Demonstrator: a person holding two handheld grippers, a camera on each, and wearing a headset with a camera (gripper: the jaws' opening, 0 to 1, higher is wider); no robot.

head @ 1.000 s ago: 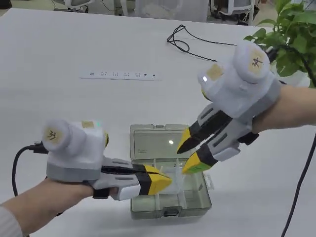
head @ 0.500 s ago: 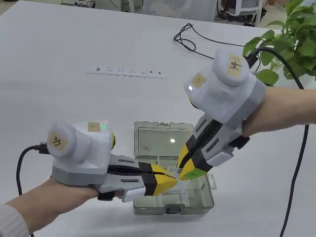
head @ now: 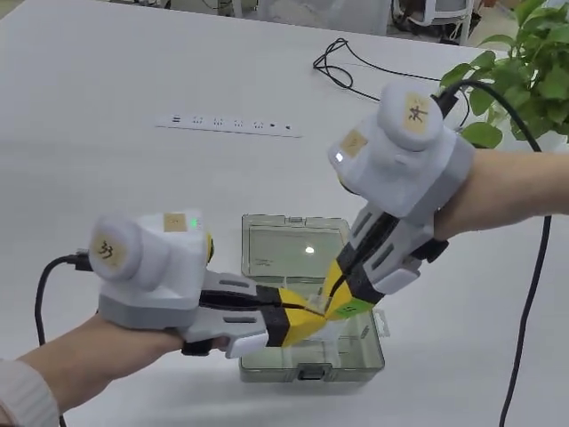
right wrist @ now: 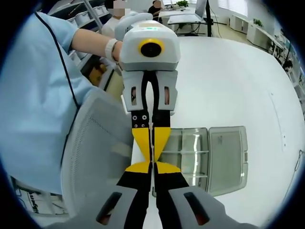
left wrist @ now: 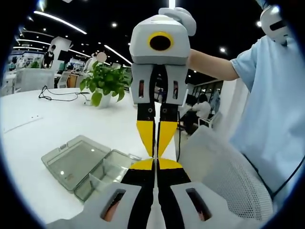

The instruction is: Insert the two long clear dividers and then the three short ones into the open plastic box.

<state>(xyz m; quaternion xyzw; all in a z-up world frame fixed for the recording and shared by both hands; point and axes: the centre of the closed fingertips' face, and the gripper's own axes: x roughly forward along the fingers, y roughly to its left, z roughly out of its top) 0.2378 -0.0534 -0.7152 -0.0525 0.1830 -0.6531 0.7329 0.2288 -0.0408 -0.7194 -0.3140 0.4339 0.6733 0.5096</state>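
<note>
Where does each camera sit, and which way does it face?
Head view: headset, looking down at the open clear plastic box; both forearms, left hand-held gripper and right hand-held gripper show.
Left gripper view: rides the left one, facing the right one's jaws; own jaws below.
Right gripper view: the reverse; light blue shirt at left.
All share the box.

The head view is bright and sharp, with soft, even light from above. A small white spot of glare point(head: 308, 251) sits on the lid point(head: 267, 242) of the plastic box point(head: 267, 366). Shadows on the white table point(head: 133, 196) near the box are faint and soft. In both gripper views, lines bend more the farther they are from the box. In the left gripper view, long ceiling lights point(left wrist: 52, 21) glow high above the box on a dark ceiling
</note>
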